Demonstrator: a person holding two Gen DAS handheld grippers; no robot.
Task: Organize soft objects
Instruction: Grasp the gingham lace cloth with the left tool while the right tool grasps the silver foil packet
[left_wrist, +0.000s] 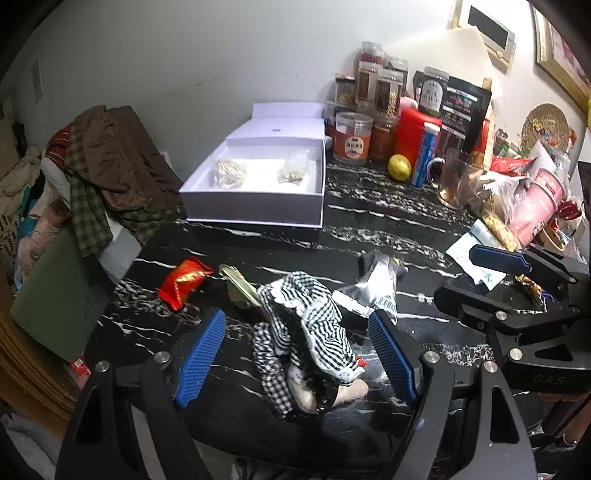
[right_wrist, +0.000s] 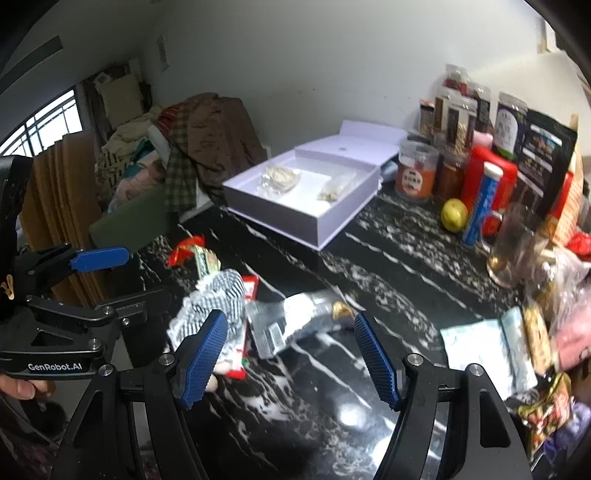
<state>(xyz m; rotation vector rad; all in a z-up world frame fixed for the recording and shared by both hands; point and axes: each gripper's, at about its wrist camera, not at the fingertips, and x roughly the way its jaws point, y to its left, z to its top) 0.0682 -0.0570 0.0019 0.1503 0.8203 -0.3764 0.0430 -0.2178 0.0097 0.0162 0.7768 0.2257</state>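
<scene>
A soft doll in a black-and-white checked dress (left_wrist: 306, 332) lies on the black marble table (left_wrist: 369, 221), between the blue pads of my open left gripper (left_wrist: 297, 326), which does not touch it. The doll also shows in the right wrist view (right_wrist: 218, 299), left of my open, empty right gripper (right_wrist: 288, 328). A silver snack packet (right_wrist: 295, 321) lies between the right gripper's fingers. A red snack packet (left_wrist: 184, 280) and a green one (left_wrist: 240, 286) lie left of the doll. An open white box (left_wrist: 258, 177) with two small bags stands behind.
Jars, a red container, a blue tube, a lemon (left_wrist: 399, 167) and a glass mug (left_wrist: 448, 181) crowd the back right. Bags and a pink cup (left_wrist: 539, 199) sit at the right. Clothes (left_wrist: 110, 166) hang over a chair at the left edge.
</scene>
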